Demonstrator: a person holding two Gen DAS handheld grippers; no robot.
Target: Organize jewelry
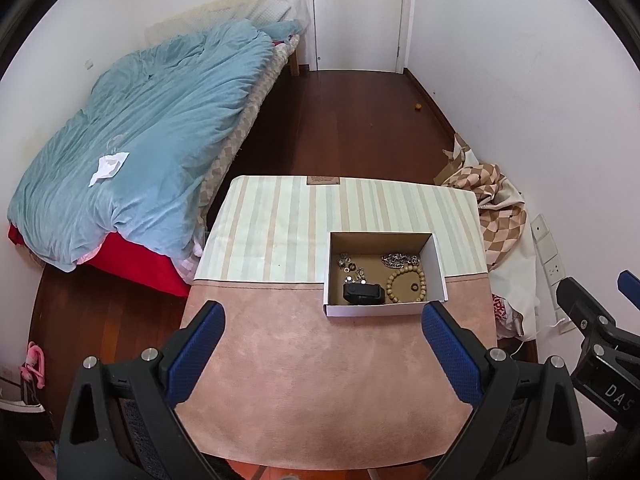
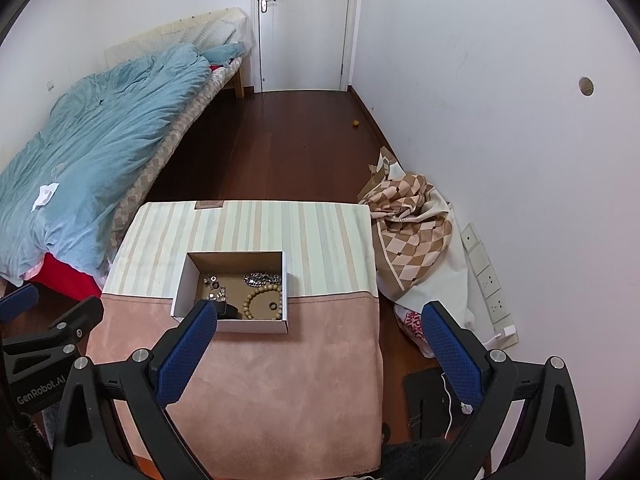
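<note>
1. Left wrist view: the left gripper (image 1: pixel 322 354) hangs over the pink near part of the bench (image 1: pixel 320 380), its blue fingers (image 1: pixel 196 354) spread wide with nothing between them
2. A shallow cardboard box (image 1: pixel 384 310) sits on the bench across the seam where the pink cloth meets the striped cloth, ahead and slightly right of the gripper; the tip of one finger shows just in front of the box's near right corner
3. Inside the box lie a wooden bead bracelet (image 1: pixel 406 286) at the near right, a silver chain (image 1: pixel 400 259) behind it, a cluster of small rings and studs (image 1: pixel 351 268) at the left, and a black case (image 1: pixel 363 293) against the near wall
4. The right gripper (image 1: pixel 600 320) shows at the right edge, off the bench side
5. A bed with a blue duvet (image 1: pixel 152 128) stands to the left
6. Right wrist view: the right gripper (image 2: pixel 320 356) is held over the bench's right near part, fingers (image 2: pixel 452 354) spread apart and holding nothing
7. The box (image 2: pixel 232 324) sits ahead to the left; one fingertip overlaps its near left corner and partly hides the black case (image 2: pixel 230 311)
8. The bead bracelet (image 2: pixel 262 302), chain (image 2: pixel 262 279) and small pieces (image 2: pixel 214 286) lie inside it
9. The left gripper (image 2: pixel 24 300) shows at the left edge; whether it is spread cannot be told from here
10. A checked cloth (image 2: pixel 412 220) is heaped on the floor by the wall
</note>
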